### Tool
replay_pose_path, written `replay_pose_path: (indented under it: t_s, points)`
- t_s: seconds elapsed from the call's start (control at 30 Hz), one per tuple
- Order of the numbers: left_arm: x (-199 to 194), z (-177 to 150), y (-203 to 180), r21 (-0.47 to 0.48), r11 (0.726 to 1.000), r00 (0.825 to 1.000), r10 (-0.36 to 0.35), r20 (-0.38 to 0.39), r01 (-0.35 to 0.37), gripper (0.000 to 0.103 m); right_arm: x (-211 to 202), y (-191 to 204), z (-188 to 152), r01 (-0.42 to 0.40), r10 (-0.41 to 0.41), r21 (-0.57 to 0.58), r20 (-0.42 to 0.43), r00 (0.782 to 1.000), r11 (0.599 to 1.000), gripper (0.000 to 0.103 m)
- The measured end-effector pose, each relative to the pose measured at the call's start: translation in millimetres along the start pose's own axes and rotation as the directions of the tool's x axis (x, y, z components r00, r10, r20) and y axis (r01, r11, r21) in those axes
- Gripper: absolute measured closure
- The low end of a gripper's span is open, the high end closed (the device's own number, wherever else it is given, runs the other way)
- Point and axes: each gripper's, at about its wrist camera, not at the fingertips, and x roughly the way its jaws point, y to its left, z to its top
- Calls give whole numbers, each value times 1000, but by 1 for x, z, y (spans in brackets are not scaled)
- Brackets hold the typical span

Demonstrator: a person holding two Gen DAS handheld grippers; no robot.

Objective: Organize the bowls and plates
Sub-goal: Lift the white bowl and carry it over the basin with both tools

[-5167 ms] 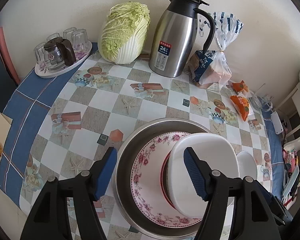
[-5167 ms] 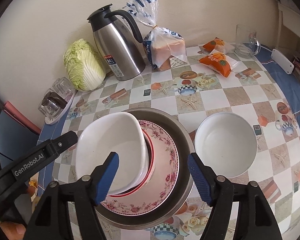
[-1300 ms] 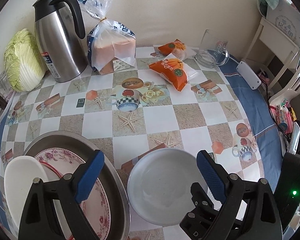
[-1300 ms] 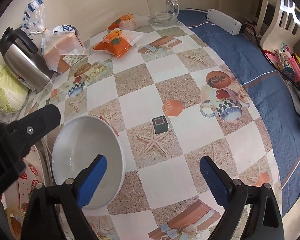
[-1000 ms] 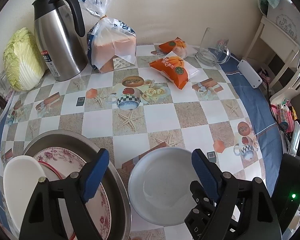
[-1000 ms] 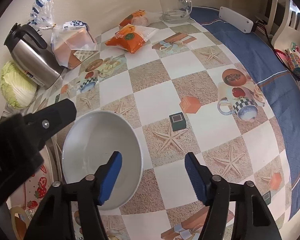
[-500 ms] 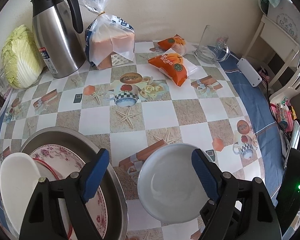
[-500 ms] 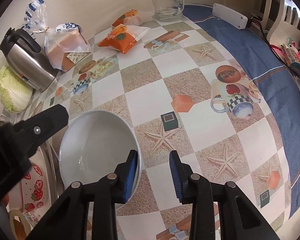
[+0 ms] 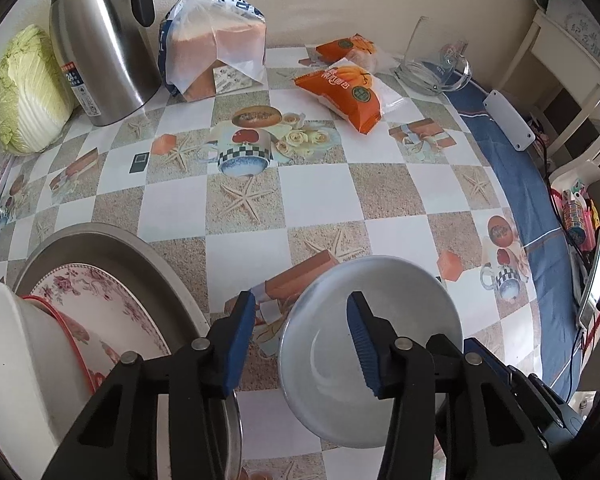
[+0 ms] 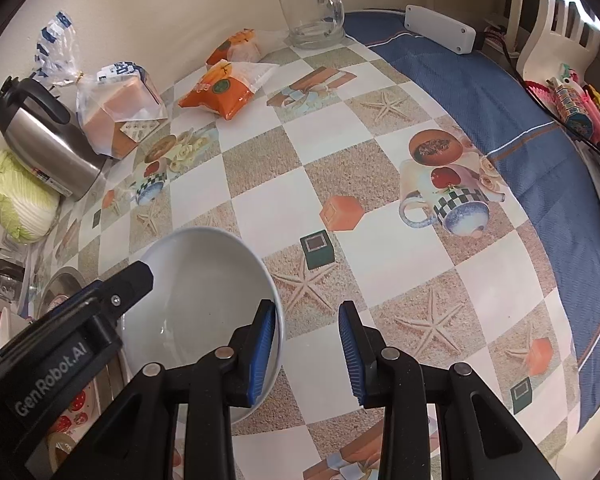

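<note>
A round white bowl (image 9: pixel 374 344) is tilted up off the table; it also shows in the right wrist view (image 10: pixel 204 292). My left gripper (image 9: pixel 302 340) straddles its left rim, jaws partly closed, right finger inside the bowl, left finger outside. My right gripper (image 10: pixel 306 344) is at the bowl's right rim, left pad touching the rim, jaws part open. A steel basin (image 9: pixel 112 248) at the left holds a floral plate (image 9: pixel 100 300), a red-rimmed plate and a white squarish bowl (image 9: pixel 24 360).
At the back stand a steel thermos (image 9: pixel 100 40), a cabbage (image 9: pixel 24 92), a bread bag (image 9: pixel 216 52), orange snack packs (image 9: pixel 344 88) and a glass mug (image 9: pixel 436 68). A white power strip (image 9: pixel 508 120) lies on the blue cloth at right.
The left gripper's jaws have narrowed around the bowl's left rim. The bowl has tipped up off the table. The right gripper's jaws have widened slightly from half a second ago.
</note>
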Motion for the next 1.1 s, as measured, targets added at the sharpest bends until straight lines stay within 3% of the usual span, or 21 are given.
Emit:
replay_pose_path:
  t_s: [0.27, 0.43, 0.63, 0.77, 1.1]
  points:
    - [10, -3, 0, -6, 1000, 1000, 8, -14, -8, 80, 4, 0, -1, -3, 3, 3, -16, 1000, 1000, 68]
    - [19, -5, 5, -30, 999, 999, -14, -35, 13, 81, 7, 2, -2, -14, 14, 2, -25, 1000, 1000, 68]
    - [23, -6, 6, -45, 998, 998, -35, -44, 33, 83, 14, 4, -5, -26, 26, -5, -49, 998, 1000, 75]
    - [15, -4, 3, -34, 999, 999, -37, -21, 36, 87, 10, 10, -4, -63, 62, -20, -42, 997, 998, 87]
    - [-28, 4, 1, -19, 999, 996, -49, 68, 50, 88, -20, 14, 1, -66, 67, -25, 28, 997, 998, 87]
